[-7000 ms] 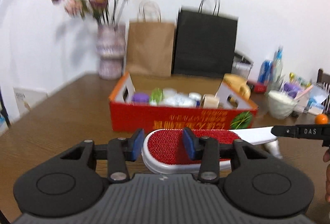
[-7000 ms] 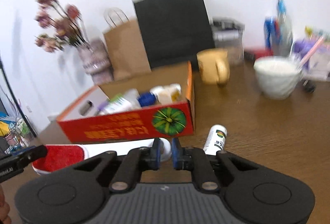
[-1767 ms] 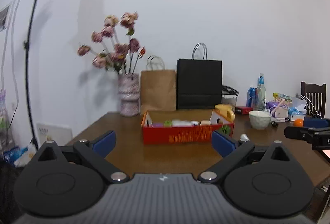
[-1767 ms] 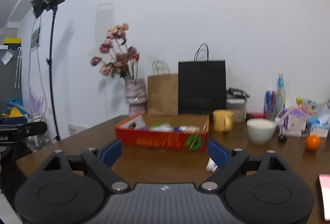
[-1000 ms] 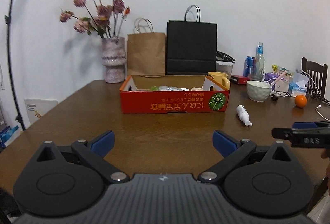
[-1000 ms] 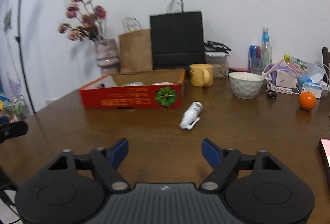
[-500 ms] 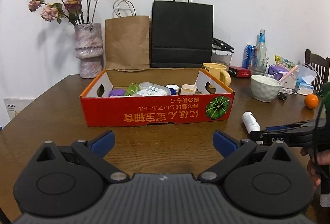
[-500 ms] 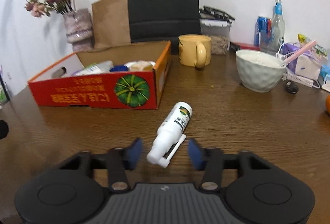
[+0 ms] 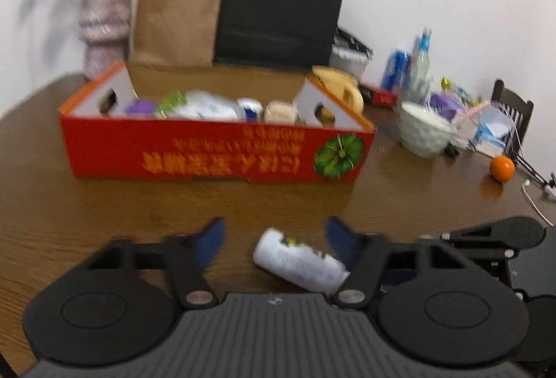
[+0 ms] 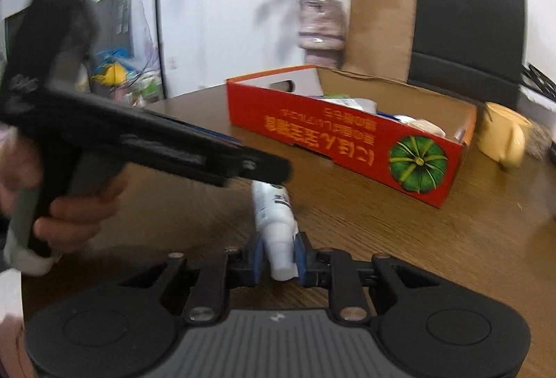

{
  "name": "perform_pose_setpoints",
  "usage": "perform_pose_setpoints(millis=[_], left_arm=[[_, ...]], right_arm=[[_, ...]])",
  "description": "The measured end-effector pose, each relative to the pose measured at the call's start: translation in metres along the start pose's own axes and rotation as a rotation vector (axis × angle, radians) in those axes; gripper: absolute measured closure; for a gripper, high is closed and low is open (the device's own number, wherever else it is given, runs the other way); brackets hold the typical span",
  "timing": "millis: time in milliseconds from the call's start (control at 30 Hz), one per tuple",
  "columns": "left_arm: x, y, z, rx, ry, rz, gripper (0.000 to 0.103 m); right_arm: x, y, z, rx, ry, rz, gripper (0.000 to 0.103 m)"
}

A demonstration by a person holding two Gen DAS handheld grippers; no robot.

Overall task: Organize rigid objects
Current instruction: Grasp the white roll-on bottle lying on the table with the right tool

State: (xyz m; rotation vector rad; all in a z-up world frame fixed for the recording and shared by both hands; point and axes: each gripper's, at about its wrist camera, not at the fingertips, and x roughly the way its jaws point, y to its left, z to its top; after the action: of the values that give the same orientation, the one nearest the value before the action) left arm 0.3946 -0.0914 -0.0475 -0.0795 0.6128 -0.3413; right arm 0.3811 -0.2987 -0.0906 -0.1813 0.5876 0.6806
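Pinching the white spray bottle [image 10: 274, 225] by its nozzle end, the right tongs [image 10: 278, 259] are gripping it on the desk [image 10: 399, 239]; the left tongs [image 9: 274, 235] are spread around it. Next: lifting it into the red box [image 10: 347, 131], far right

- red cardboard box [image 9: 194, 155] with a green pumpkin picture: orange east-asian characters run along its front wall, printed upside down; blurred in the left wrist view, none can be read.
- same box from the right wrist view [image 10: 333, 131]: characters a bit sharper, inverted, not legible to me.
- white cylindrical spray bottle [image 9: 299, 261]: small grey print and a coloured mark on its label, too blurred to read in either view [image 10: 274, 207].
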Motion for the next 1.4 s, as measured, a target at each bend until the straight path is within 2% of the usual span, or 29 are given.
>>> perform_pose_setpoints(millis=[33, 67, 167, 267, 333, 367, 400, 433, 533, 600, 667, 733, 767, 833, 867, 967, 1133, 1200, 1333, 1400], left_arm=[[0.004, 0.0, -0.001, -0.004, 0.018, 0.003, 0.058], [0.004, 0.0, -0.003, -0.01, 0.002, 0.004, 0.061], [0.007, -0.001, -0.004, -0.002, 0.001, 0.003, 0.071], [0.01, -0.002, -0.004, -0.011, 0.027, 0.045, 0.071], [0.011, 0.003, -0.006, -0.05, 0.028, 0.067, 0.07], [0.01, 0.006, -0.007, -0.068, 0.026, 0.072, 0.066], [0.007, 0.009, -0.007, -0.089, 0.021, 0.075, 0.055], [0.002, 0.012, -0.007, -0.111, 0.012, 0.08, 0.051], [-0.019, 0.014, -0.007, -0.157, -0.028, 0.085, 0.043], [-0.034, 0.01, -0.011, -0.197, -0.047, 0.067, 0.029], [-0.039, -0.002, -0.018, -0.193, -0.039, 0.036, 0.028], [-0.036, -0.016, -0.026, -0.145, -0.022, 0.014, 0.028], [-0.032, -0.021, -0.029, -0.122, -0.012, 0.021, 0.029], [-0.025, -0.025, -0.033, -0.098, 0.012, 0.062, 0.042], [-0.023, -0.022, -0.033, -0.104, 0.017, 0.074, 0.051], [-0.026, -0.008, -0.031, -0.14, 0.002, 0.074, 0.058], [-0.029, 0.004, -0.029, -0.147, -0.018, 0.094, 0.065], [-0.029, 0.007, -0.029, -0.167, -0.021, 0.069, 0.065], [-0.034, 0.004, -0.027, -0.147, -0.071, 0.042, 0.063], [-0.033, 0.004, -0.025, -0.139, -0.077, 0.04, 0.063]], right_arm=[[0.0, -0.003, 0.001, 0.013, -0.001, -0.024, 0.083], [0.001, -0.004, 0.0, 0.026, -0.002, -0.05, 0.077], [-0.003, -0.008, 0.0, 0.055, -0.011, -0.081, 0.077], [-0.004, -0.016, 0.0, 0.128, -0.011, -0.158, 0.075], [-0.008, -0.023, -0.003, 0.206, -0.036, -0.159, 0.075], [-0.01, -0.026, -0.005, 0.249, -0.05, -0.14, 0.075], [-0.011, -0.03, -0.007, 0.284, -0.069, -0.12, 0.074], [-0.012, -0.033, -0.008, 0.318, -0.085, -0.108, 0.072], [-0.009, -0.042, -0.002, 0.376, -0.117, -0.123, 0.058], [-0.003, -0.048, 0.004, 0.388, -0.127, -0.115, 0.048], [0.01, -0.053, 0.01, 0.408, -0.12, -0.071, 0.048], [0.021, -0.056, 0.016, 0.418, -0.108, -0.032, 0.049], [0.028, -0.056, 0.019, 0.414, -0.092, -0.019, 0.05], [0.036, -0.051, 0.021, 0.395, -0.064, -0.019, 0.055], [0.039, -0.049, 0.022, 0.385, -0.05, -0.017, 0.062], [0.04, -0.045, 0.018, 0.394, -0.038, -0.007, 0.067], [0.034, -0.042, 0.007, 0.455, -0.044, -0.038, 0.07], [0.026, -0.041, 0.004, 0.498, -0.058, -0.067, 0.068], [-0.002, -0.036, -0.003, 0.569, -0.128, -0.137, 0.067], [-0.012, -0.031, -0.007, 0.584, -0.151, -0.141, 0.067]])
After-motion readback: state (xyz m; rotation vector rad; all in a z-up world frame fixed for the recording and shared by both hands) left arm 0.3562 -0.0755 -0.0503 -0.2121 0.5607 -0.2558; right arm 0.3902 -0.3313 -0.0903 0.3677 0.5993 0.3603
